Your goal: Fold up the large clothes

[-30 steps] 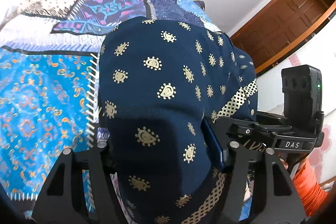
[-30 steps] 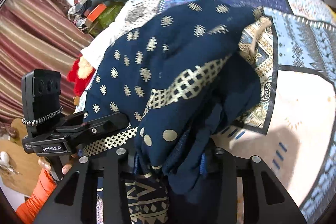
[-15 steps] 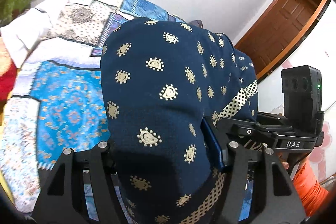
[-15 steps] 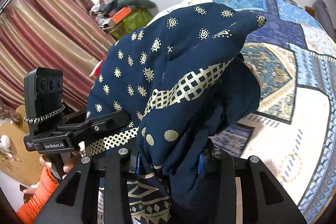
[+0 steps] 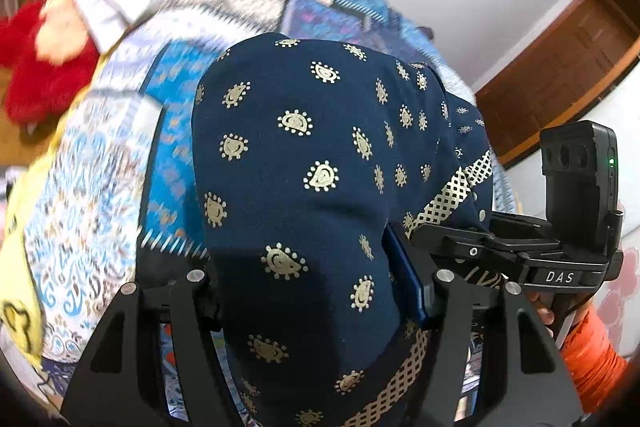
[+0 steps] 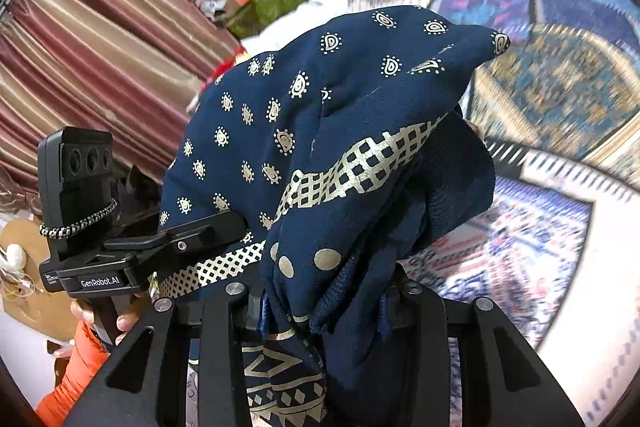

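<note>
You are holding the navy garment bunched between both tools, lifted clear above the patchwork bedspread. The left tool is clamping a thick wad of the cloth; the right tool is clamping a narrower gathered bundle, with the hem spilling over its jaws. This looks like the carrying step: the garment is folded over itself and being brought across the bed. The next move likely calls for lowering it onto a flat patch of the bedspread and laying it out smoothly before releasing. The fabric is soft and thin, draping in rounded folds, printed with small gold teardrop motifs and a gold lattice band. A red plush toy is lying at the bed's edge.
</note>
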Action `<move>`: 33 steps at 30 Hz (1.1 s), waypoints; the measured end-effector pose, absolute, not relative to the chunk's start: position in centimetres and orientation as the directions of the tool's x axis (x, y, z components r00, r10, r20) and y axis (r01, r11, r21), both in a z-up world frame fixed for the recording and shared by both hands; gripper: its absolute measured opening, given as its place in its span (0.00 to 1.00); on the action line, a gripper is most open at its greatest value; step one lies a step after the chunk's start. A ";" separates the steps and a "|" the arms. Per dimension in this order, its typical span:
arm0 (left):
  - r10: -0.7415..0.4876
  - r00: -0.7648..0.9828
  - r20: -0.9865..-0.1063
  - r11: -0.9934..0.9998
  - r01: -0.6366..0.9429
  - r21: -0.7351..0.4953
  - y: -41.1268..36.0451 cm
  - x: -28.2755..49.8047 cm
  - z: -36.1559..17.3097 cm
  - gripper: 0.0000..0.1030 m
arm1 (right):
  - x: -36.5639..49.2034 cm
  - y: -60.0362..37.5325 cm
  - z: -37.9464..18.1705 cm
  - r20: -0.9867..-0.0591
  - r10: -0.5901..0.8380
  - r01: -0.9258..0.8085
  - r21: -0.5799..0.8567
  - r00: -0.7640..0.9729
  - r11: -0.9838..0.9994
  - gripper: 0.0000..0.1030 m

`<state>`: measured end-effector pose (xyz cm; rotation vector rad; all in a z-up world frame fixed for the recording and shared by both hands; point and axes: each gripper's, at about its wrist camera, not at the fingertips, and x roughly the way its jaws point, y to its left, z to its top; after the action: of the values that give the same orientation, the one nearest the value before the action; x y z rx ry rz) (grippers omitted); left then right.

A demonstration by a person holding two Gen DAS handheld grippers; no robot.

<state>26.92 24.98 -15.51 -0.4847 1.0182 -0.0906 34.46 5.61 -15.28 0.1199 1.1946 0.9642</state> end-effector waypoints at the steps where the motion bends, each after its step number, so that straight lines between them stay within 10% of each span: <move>1: -0.297 0.524 -0.798 0.887 -0.159 -0.434 25.3 26.8 -16.1 0.62 | 34.4 6.2 -16.1 -0.736 0.676 -0.563 0.550 0.021 0.617 0.35; 16: -0.369 0.478 -0.797 0.821 -0.234 -0.520 27.9 25.2 -24.1 0.70 | 34.5 11.0 -22.8 -0.835 0.549 -0.631 0.449 -0.044 0.633 0.37; 27: -0.084 0.543 -0.835 0.960 -0.181 -0.215 26.1 21.3 -18.2 0.70 | 31.4 7.2 -17.6 -0.867 0.473 -0.703 0.241 0.153 0.669 0.44; 30: -0.081 0.539 -0.839 0.974 -0.135 -0.180 24.4 20.0 -18.1 0.78 | 30.4 7.3 -17.2 -0.865 0.484 -0.724 0.251 0.130 0.643 0.76; 33: -0.042 0.510 -0.859 0.989 -0.102 -0.109 22.4 18.8 -19.5 0.86 | 29.0 7.2 -18.1 -0.873 0.473 -0.747 0.235 0.118 0.622 0.80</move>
<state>18.84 22.41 -19.45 -0.1532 1.0361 0.0364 29.01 7.19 -18.09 -0.2903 1.1399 0.9101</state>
